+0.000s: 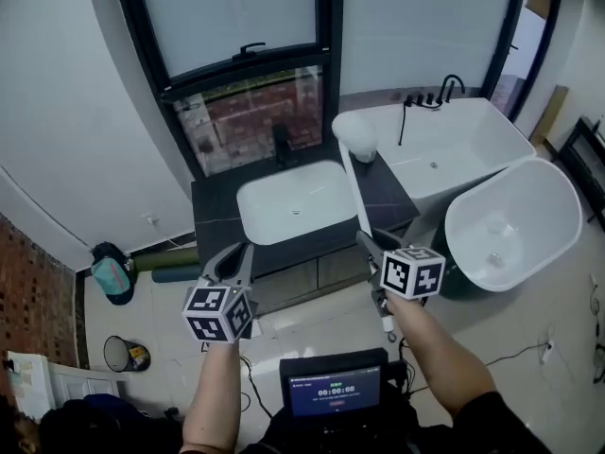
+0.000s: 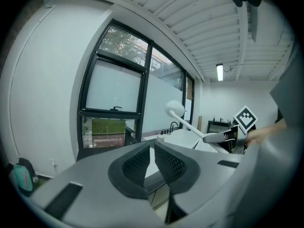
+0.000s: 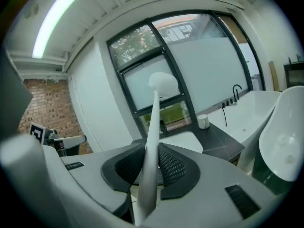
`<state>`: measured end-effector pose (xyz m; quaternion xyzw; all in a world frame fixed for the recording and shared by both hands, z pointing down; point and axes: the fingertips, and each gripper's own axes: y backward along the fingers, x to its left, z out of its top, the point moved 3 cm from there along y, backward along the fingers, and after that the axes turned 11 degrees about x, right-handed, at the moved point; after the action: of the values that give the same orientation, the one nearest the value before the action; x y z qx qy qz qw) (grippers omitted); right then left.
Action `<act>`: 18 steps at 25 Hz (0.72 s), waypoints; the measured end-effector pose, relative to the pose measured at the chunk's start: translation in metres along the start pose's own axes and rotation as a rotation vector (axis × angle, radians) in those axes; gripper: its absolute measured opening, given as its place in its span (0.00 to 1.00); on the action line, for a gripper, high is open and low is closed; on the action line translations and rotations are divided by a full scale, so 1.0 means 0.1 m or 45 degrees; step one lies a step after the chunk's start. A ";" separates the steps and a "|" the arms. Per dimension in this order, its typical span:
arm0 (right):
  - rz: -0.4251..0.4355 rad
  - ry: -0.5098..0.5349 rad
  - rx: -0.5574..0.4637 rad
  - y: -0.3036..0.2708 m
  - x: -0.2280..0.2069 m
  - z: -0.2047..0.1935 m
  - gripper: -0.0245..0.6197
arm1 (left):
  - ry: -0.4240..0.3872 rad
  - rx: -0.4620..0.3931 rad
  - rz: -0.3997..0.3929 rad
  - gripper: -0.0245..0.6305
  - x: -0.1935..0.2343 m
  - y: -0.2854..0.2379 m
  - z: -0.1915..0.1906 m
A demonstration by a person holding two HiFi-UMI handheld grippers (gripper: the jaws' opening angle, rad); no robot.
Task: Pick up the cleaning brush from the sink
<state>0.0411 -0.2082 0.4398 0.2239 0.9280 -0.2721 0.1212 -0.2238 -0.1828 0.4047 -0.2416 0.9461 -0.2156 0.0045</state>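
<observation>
A white cleaning brush (image 1: 355, 132) with a long thin handle and a rounded head is held above the white basin (image 1: 295, 201) of the dark vanity. My right gripper (image 1: 367, 239) is shut on the lower handle. In the right gripper view the handle (image 3: 153, 127) runs up between the pads to the head, well clear of the sink. My left gripper (image 1: 236, 252) hovers in front of the vanity's left side. Its pads (image 2: 166, 160) are together with nothing between them. The left gripper view also shows the brush (image 2: 174, 109) and my right gripper (image 2: 216, 137).
A black faucet (image 1: 282, 145) stands behind the basin, below the dark-framed window. A white bathtub (image 1: 454, 140) and an oval tub (image 1: 515, 216) stand to the right. A white cup (image 3: 203, 121) sits on the counter. A bin (image 1: 125, 353) and teal bag (image 1: 112, 277) are on the floor at left.
</observation>
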 end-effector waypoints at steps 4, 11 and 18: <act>0.052 0.164 -0.095 0.66 -0.18 0.12 0.14 | -0.008 -0.029 0.034 0.10 -0.64 0.09 0.03; 0.104 0.430 -0.195 1.97 -1.04 0.38 0.14 | 0.151 -0.174 0.193 0.08 -2.15 0.12 0.13; 0.129 0.563 -0.271 2.68 -1.39 0.47 0.14 | 0.214 -0.194 0.299 0.08 -2.94 0.26 0.16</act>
<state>0.2958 -0.0816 0.3286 0.3102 0.9430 -0.1109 -0.0485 0.0261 -0.0336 0.3517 -0.1101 0.9785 -0.1609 -0.0679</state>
